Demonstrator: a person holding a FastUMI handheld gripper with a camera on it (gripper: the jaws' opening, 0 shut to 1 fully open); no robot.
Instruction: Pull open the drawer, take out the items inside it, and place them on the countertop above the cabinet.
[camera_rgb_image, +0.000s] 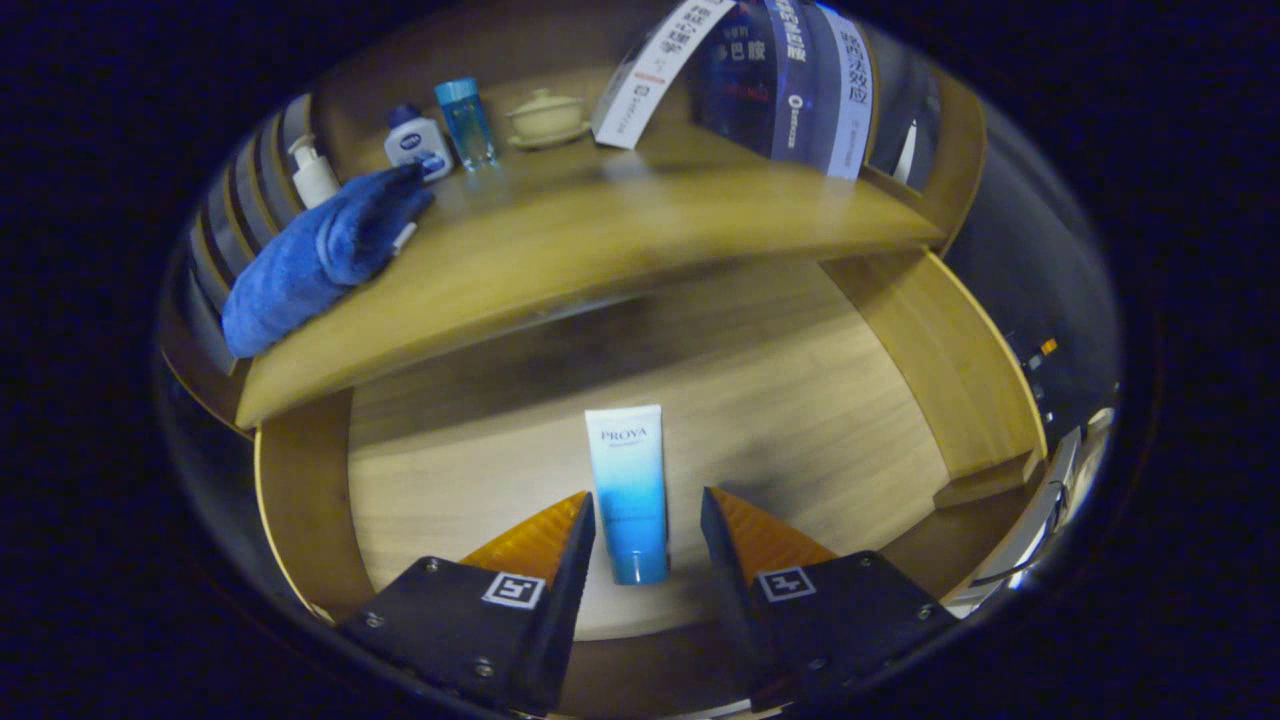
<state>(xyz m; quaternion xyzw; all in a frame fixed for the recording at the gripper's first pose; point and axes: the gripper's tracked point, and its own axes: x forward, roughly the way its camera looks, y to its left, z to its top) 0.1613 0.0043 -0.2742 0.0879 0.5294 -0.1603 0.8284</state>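
The pale wooden drawer (800, 400) was seen pulled open, so the opening step was judged done and the taking-out step was in hand. A white-to-blue squeeze tube with a blue cap (629, 490) was seen lying flat on the drawer's floor, cap end toward the camera. The gripper (648, 520) was held with its jaws apart, one to each side of the tube's lower half; a gap could be seen on both sides, so nothing was gripped yet.

The next move, it was judged, called for the jaws to be lowered a touch and closed evenly across the tube's body, then lifted clear of the drawer's front edge and carried up to the table. The tube is soft, so a gentle squeeze was thought wise, lest it slip or buckle.

Above the drawer, the yellow-brown wooden table (620, 240) was seen carrying a rolled blue towel (320, 260), a white pump bottle (312, 175), a small white bottle with a blue cap (417, 142), a clear blue tumbler-shaped bottle (466, 122) and a cream lidded cup on a saucer (546, 117). Open wood was left near the front edge for the tube. The booth was seen dim around the cabinet.
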